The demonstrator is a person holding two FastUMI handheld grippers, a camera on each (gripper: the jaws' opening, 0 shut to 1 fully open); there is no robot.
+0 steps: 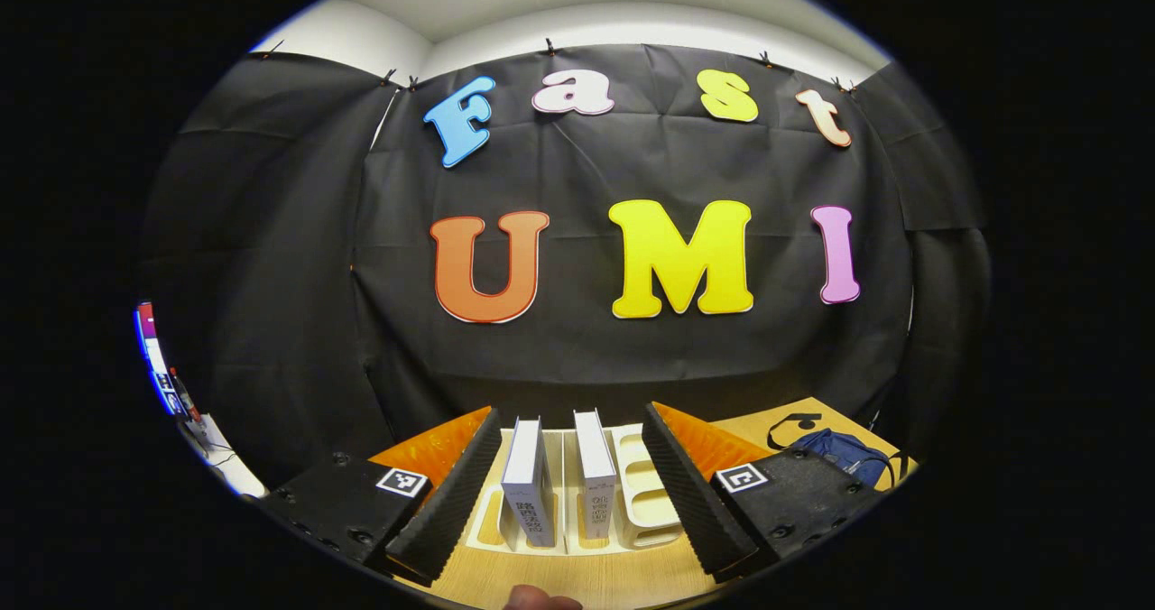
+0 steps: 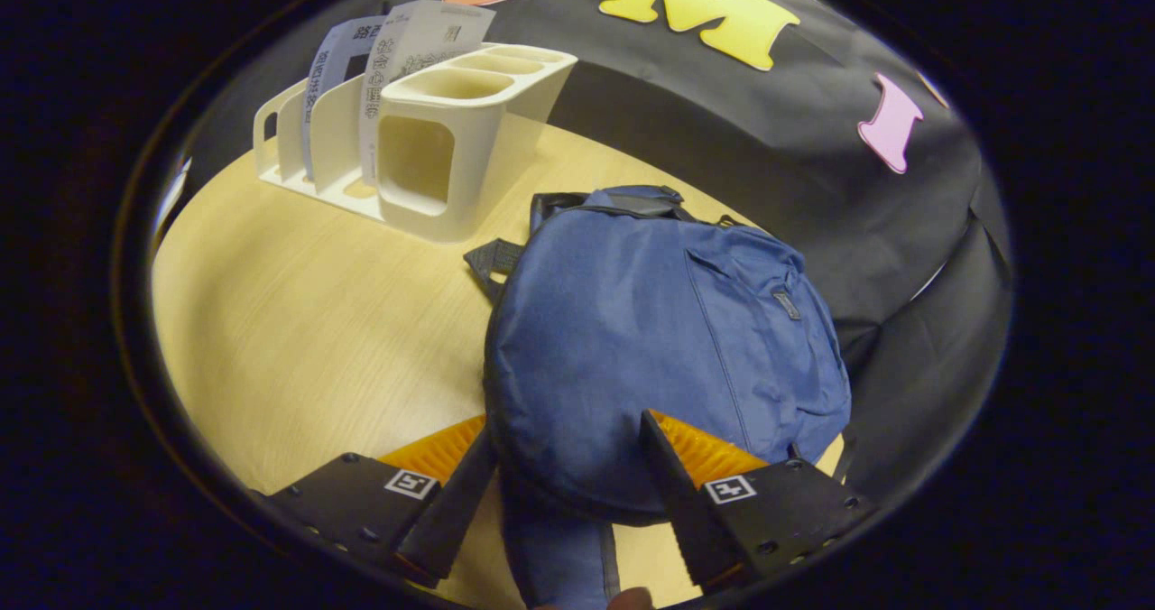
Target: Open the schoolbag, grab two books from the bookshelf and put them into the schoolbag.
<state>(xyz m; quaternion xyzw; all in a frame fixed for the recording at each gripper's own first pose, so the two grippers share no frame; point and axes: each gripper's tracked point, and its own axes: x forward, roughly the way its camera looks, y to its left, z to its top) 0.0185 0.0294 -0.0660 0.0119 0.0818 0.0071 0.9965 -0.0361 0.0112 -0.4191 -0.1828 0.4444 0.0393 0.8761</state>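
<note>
In the left gripper view the left gripper (image 1: 570, 484) hangs with its jaws spread wide, holding nothing, and a square black-and-white marker tag (image 1: 401, 481) sits on each finger block. Between the fingers, further back on the pale wooden table (image 1: 586, 578), stands the white bookshelf (image 1: 636, 493) with two books upright in its slots: the left book (image 1: 525, 479) and the right book (image 1: 594, 470), side by side but apart, each with dark printed characters down its spine, too small to read. Off to the right, well apart from that gripper, the blue schoolbag (image 1: 844, 452) lies near the table's far corner. In the right gripper view the bookshelf (image 2: 451, 132) stands at upper left, the two books (image 2: 397, 60) leaning out of its rear slots, its front compartments holding nothing. The schoolbag (image 2: 659, 339) lies flat just right of the rack, black straps (image 2: 496, 258) poking out beside it, a small tag on its front pocket that I cannot read. The right gripper (image 2: 568, 475) is open, its fingers straddling the bag's near edge; whether they touch the cloth I cannot tell.
</note>
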